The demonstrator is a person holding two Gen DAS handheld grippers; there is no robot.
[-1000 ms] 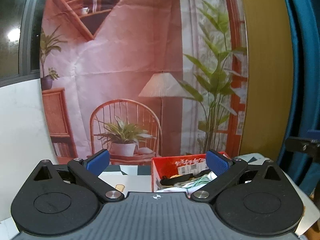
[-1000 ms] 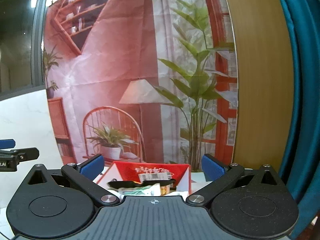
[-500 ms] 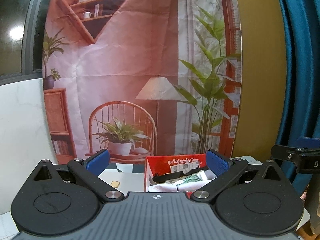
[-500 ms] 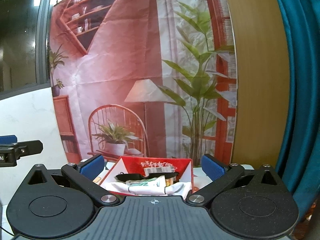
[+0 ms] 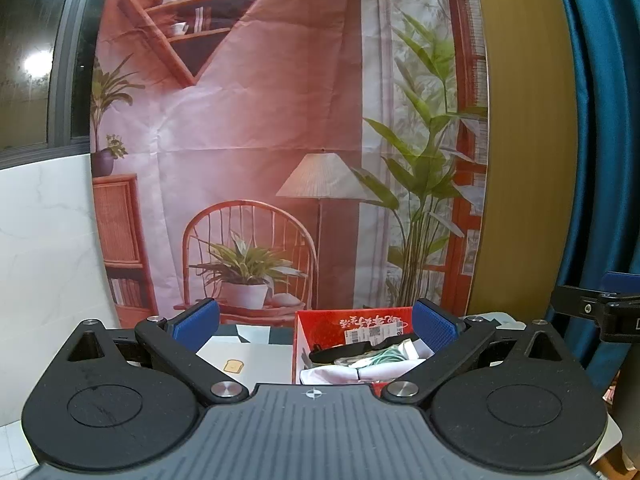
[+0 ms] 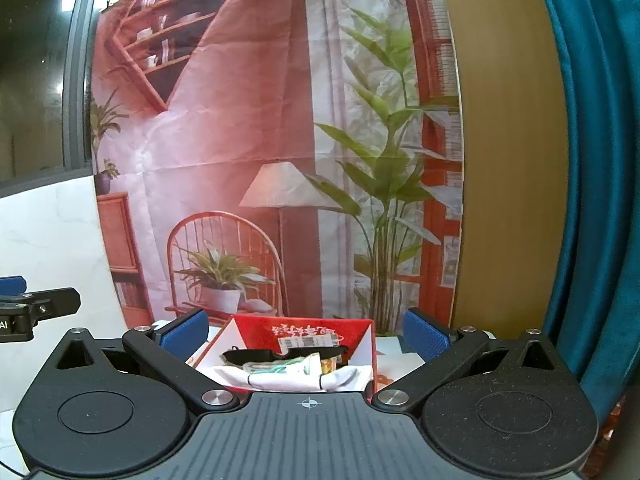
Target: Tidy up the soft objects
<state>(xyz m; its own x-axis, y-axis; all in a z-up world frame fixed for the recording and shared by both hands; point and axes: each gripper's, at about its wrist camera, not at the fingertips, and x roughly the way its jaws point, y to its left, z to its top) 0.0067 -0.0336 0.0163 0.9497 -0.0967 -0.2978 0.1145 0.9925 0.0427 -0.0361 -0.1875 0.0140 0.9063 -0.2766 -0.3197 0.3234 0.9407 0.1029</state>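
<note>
1. Ahead of both grippers: red box [image 6: 304, 340] holding white cloth [image 6: 288, 378], black strap [image 6: 276, 355].
2. Left gripper [image 5: 316, 322], right gripper [image 6: 304, 330]: jaws wide, empty.
3. Step, judged: approach; next, descend onto one soft item.

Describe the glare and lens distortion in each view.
Left wrist view: a bright lamp reflection glares on the dark window, and the blue curtain bows at the edge. Right wrist view: a smaller reflection on the window; the curtain curves strongly.
</note>
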